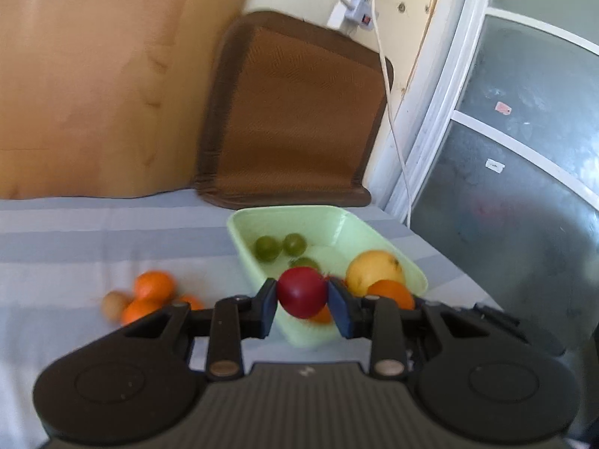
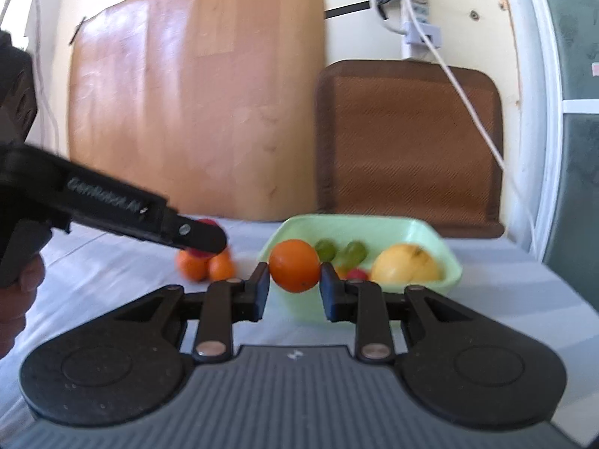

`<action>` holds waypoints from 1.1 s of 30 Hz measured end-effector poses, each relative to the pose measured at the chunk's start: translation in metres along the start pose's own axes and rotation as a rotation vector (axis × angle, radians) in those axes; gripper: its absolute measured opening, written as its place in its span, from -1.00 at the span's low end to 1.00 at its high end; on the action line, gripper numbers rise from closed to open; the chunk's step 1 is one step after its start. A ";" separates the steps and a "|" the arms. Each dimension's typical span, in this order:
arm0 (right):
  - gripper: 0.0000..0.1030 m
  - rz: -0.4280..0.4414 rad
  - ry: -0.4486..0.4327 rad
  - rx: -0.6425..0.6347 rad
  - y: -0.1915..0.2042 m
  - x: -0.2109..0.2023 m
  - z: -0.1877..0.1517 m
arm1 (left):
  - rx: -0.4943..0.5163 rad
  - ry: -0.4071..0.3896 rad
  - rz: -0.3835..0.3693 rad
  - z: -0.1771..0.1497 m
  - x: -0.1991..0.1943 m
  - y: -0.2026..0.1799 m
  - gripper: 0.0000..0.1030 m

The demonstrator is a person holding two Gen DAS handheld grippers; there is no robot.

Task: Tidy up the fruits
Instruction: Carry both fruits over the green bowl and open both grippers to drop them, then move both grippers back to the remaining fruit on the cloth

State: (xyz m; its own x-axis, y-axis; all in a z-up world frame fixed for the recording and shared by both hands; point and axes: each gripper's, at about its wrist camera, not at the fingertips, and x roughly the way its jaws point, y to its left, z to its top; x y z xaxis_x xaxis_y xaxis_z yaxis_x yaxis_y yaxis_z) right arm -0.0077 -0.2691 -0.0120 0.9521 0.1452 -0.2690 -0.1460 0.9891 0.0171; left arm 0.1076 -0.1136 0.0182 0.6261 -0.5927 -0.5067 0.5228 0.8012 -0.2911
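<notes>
My left gripper (image 1: 302,299) is shut on a red plum (image 1: 301,292) and holds it above the near rim of a light green tray (image 1: 262,220). The tray holds green limes (image 1: 266,247), a yellow fruit (image 1: 374,270) and an orange (image 1: 391,293). My right gripper (image 2: 294,280) is shut on an orange (image 2: 294,265), just in front of the green tray (image 2: 426,232). In the right wrist view the left gripper (image 2: 202,238) shows at left, above a small pile of oranges (image 2: 206,266).
Loose oranges (image 1: 153,287) and a small brown fruit (image 1: 115,304) lie on the blue striped cloth (image 1: 93,247) left of the tray. A brown mat (image 1: 295,112) and a cardboard sheet (image 1: 93,75) lean against the wall. A white cable (image 1: 393,112) hangs at right.
</notes>
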 end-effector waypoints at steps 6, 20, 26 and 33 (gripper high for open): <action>-0.39 -0.034 0.032 0.016 -0.018 0.031 0.003 | -0.024 0.089 0.001 0.013 0.057 0.007 -0.42; -0.11 -0.053 0.020 0.030 -0.021 0.034 -0.001 | -0.086 -0.038 0.009 0.030 0.021 0.034 -0.25; -0.16 -0.025 -0.041 0.044 -0.012 0.014 0.006 | -0.138 -0.135 0.129 0.019 -0.045 0.080 -0.25; -0.27 0.150 0.003 -0.089 0.040 0.019 0.014 | -0.167 -0.044 0.193 -0.027 -0.059 0.111 -0.25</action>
State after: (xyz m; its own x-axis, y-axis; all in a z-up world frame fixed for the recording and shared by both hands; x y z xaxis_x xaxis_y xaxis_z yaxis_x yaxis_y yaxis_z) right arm 0.0082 -0.2265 -0.0031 0.9169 0.2913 -0.2727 -0.3102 0.9503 -0.0282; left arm 0.1136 0.0124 -0.0063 0.7314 -0.4277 -0.5311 0.2907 0.9001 -0.3245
